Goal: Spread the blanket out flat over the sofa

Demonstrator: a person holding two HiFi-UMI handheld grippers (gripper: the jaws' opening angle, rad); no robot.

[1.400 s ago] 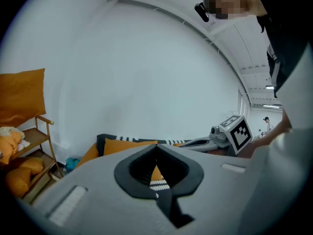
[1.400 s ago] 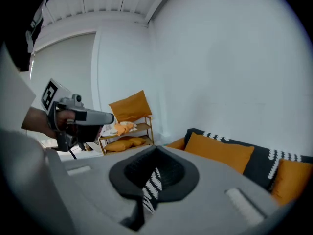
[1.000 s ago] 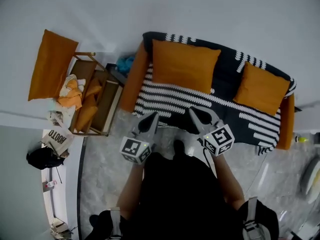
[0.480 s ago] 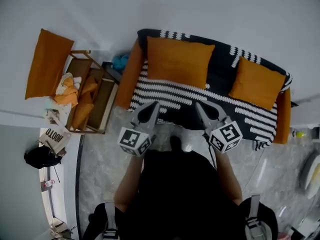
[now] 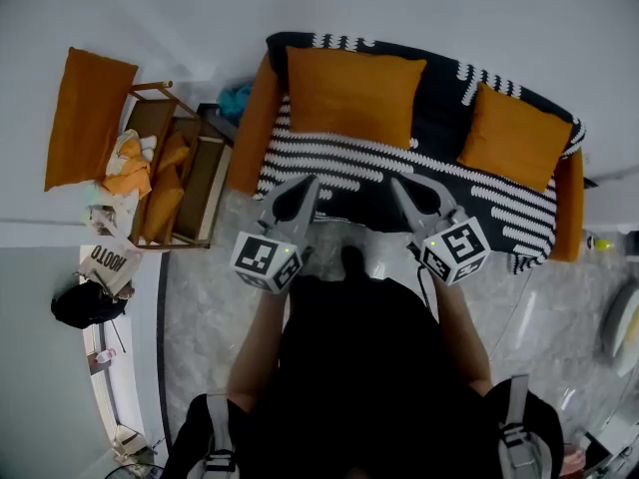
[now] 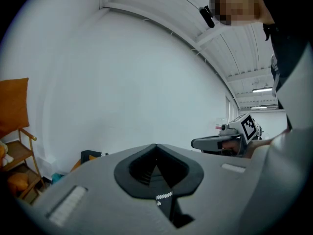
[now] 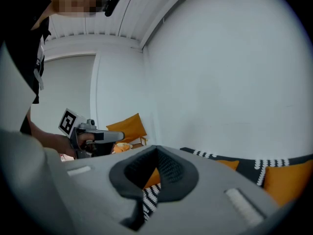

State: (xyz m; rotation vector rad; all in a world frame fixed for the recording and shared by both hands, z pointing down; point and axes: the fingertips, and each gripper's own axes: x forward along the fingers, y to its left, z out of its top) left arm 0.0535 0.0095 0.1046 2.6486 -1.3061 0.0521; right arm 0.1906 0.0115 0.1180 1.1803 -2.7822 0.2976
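The black blanket with white stripes [image 5: 349,158] lies spread over the seat and back of the orange sofa [image 5: 250,138]. Two orange cushions [image 5: 351,98] [image 5: 511,138] rest on it against the back. My left gripper [image 5: 308,183] and right gripper [image 5: 404,183] hover side by side above the sofa's front edge, both shut with nothing held. In the left gripper view the left gripper [image 6: 156,146] has its jaws met at the tip, and the right gripper [image 6: 215,142] shows beside it. The right gripper view shows the right gripper [image 7: 156,148] the same way, above the blanket [image 7: 230,163].
A wooden rack [image 5: 185,183] with orange cloths stands left of the sofa, and an orange cushion [image 5: 88,118] leans beside it. A paper bag [image 5: 108,262] and a black bag [image 5: 85,307] lie on the floor at the left. A white wall runs behind the sofa.
Both grippers have risen a little and drifted slightly apart, so their tips now overlap the seat's front. They stay shut. The blanket has not moved.
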